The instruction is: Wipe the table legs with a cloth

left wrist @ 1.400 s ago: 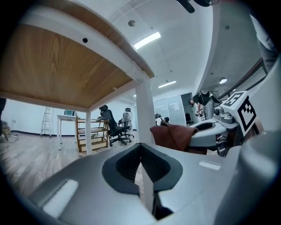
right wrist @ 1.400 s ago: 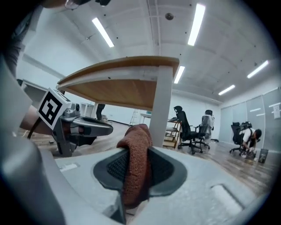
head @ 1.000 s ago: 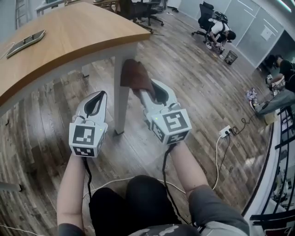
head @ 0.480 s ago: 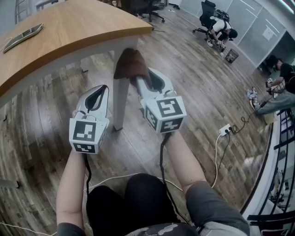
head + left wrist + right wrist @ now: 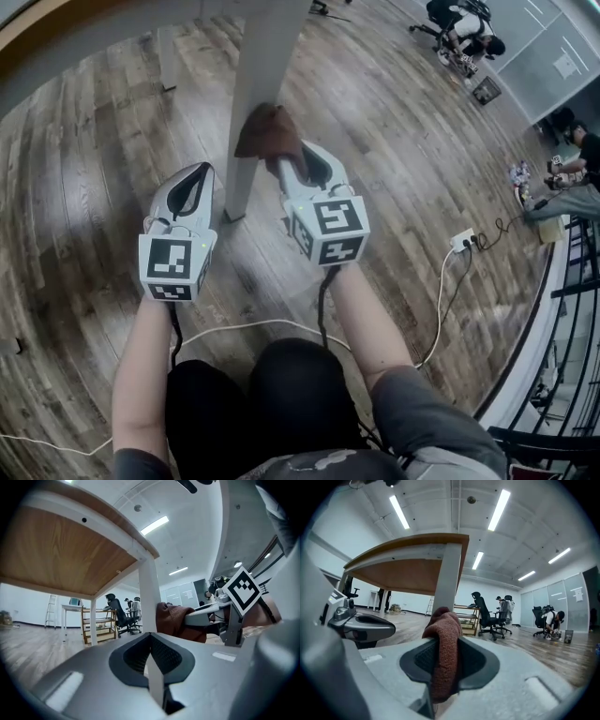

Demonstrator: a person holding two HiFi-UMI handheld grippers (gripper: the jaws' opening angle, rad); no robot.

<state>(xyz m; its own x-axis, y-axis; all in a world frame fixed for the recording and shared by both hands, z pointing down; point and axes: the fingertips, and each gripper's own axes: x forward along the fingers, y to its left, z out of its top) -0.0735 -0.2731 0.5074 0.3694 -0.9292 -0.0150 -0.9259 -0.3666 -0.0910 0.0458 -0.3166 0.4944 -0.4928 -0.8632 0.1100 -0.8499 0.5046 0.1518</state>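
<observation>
A white table leg (image 5: 255,94) runs down to the wood floor in the head view. My right gripper (image 5: 286,161) is shut on a brown cloth (image 5: 269,133), which is pressed against the leg's right side about halfway down. In the right gripper view the cloth (image 5: 444,653) bulges out between the jaws with the leg (image 5: 446,578) straight behind it. My left gripper (image 5: 194,190) is shut and holds nothing, just left of the leg's foot. From the left gripper view the leg (image 5: 149,599) stands ahead, with the cloth (image 5: 174,620) and right gripper to its right.
The wooden tabletop (image 5: 61,550) hangs overhead. White cables (image 5: 234,328) trail over the floor near the person's knees, and a power strip (image 5: 463,242) lies at the right. Office chairs (image 5: 487,613), a ladder and people sit further off.
The right gripper has slid the cloth down the leg from just under the tabletop to mid-height. The head has tilted down, so the tabletop has nearly left the view.
</observation>
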